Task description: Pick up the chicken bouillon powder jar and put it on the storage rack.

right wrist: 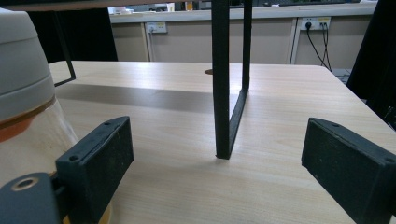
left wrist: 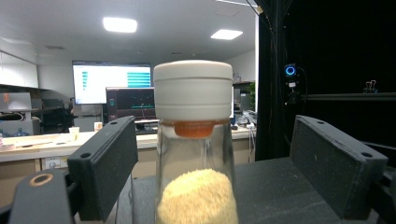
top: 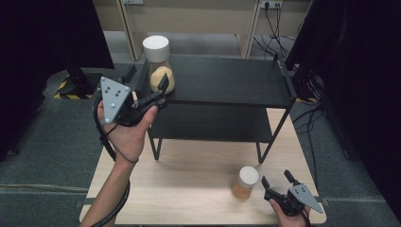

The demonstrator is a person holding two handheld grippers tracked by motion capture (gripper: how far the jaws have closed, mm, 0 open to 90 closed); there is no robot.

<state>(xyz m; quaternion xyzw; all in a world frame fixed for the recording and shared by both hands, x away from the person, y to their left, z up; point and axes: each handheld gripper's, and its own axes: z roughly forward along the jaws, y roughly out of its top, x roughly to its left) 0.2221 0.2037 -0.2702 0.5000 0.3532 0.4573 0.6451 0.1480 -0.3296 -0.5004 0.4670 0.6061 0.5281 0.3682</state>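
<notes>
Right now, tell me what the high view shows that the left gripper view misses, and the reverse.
High view alone: the second jar on the wooden table, beside the right hand-held gripper, and the whole black shelf.
Left gripper view alone: an orange ring under the white lid, and the monitors in the room behind.
Both: the white-lidded jar of yellow grains on the shelf, standing between the open jaws of the left hand-held gripper, apart from both.

Grain jar on black shelf; second jar on table
</notes>
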